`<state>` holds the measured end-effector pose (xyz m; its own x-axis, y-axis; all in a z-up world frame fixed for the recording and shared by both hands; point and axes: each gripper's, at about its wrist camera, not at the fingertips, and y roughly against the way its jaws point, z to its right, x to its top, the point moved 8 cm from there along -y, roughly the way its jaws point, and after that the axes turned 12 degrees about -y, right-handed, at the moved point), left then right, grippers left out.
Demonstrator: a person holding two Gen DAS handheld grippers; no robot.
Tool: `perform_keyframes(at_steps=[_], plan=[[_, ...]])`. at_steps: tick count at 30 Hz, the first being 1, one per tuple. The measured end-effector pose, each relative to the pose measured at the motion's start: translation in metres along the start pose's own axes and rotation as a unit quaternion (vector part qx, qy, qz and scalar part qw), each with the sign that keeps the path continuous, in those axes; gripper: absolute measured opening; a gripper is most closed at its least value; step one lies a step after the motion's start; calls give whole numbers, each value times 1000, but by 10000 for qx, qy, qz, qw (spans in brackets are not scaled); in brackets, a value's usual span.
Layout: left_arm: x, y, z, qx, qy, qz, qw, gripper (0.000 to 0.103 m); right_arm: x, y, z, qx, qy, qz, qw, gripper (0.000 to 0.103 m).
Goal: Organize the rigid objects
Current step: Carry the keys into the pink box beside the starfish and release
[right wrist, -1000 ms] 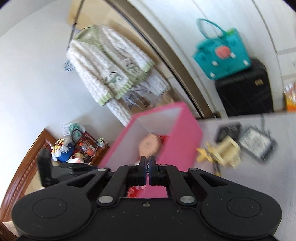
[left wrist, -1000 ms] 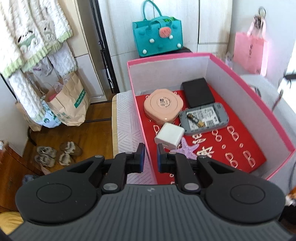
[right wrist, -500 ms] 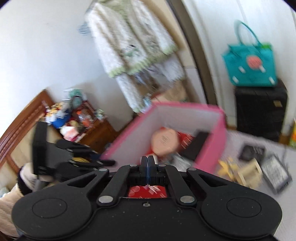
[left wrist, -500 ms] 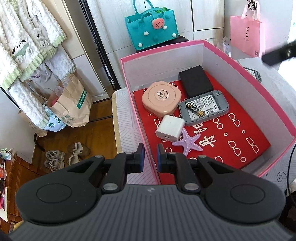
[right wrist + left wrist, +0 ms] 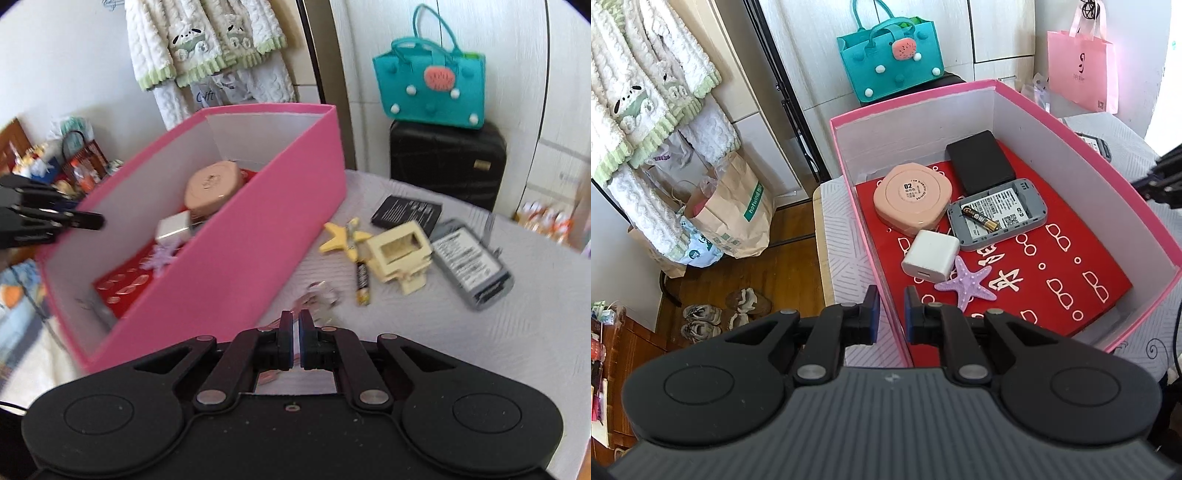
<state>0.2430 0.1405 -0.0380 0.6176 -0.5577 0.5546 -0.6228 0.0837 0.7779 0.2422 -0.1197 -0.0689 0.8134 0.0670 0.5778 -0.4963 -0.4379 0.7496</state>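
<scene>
A pink box (image 5: pixel 1089 173) holds a peach round case (image 5: pixel 911 199), a black slab (image 5: pixel 979 162), a grey device (image 5: pixel 997 214) with a battery on it, a white charger (image 5: pixel 931 256) and a purple starfish (image 5: pixel 966 282). My left gripper (image 5: pixel 889 314) straddles the box's near-left wall, fingers a small gap apart, holding nothing. My right gripper (image 5: pixel 295 328) is nearly shut and empty above the table beside the box (image 5: pixel 258 236). On the table lie a yellow star (image 5: pixel 340 236), a battery (image 5: pixel 362 280), a cream block (image 5: pixel 400 254), a black card (image 5: pixel 406 212), a grey device (image 5: pixel 471 266) and a small metallic item (image 5: pixel 319 293).
A white patterned cloth (image 5: pixel 480 350) covers the table. A teal bag (image 5: pixel 430 88) sits on a black suitcase (image 5: pixel 447 162) behind it. A pink bag (image 5: pixel 1078 70) hangs at the right. Paper bags (image 5: pixel 738 214) and shoes are on the floor at left.
The right gripper has swung down and right, from facing the wall and box to looking over the table's loose objects. The left gripper has stayed at the box's wall.
</scene>
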Motion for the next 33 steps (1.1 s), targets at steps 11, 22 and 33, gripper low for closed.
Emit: perform_keyframes(at_steps=[11,22,33], plan=[[0,1,0,-30,11,6,10000,11,13,-52,8,-355,894,205,9951,20],[0,0,0,-36,7,1,10000,11,40,8,-15,-362,931,1147,9884,5],[0,0,-1,-70,37,15,10000,11,89,77,-71,-187,1423,1994,9694,4]])
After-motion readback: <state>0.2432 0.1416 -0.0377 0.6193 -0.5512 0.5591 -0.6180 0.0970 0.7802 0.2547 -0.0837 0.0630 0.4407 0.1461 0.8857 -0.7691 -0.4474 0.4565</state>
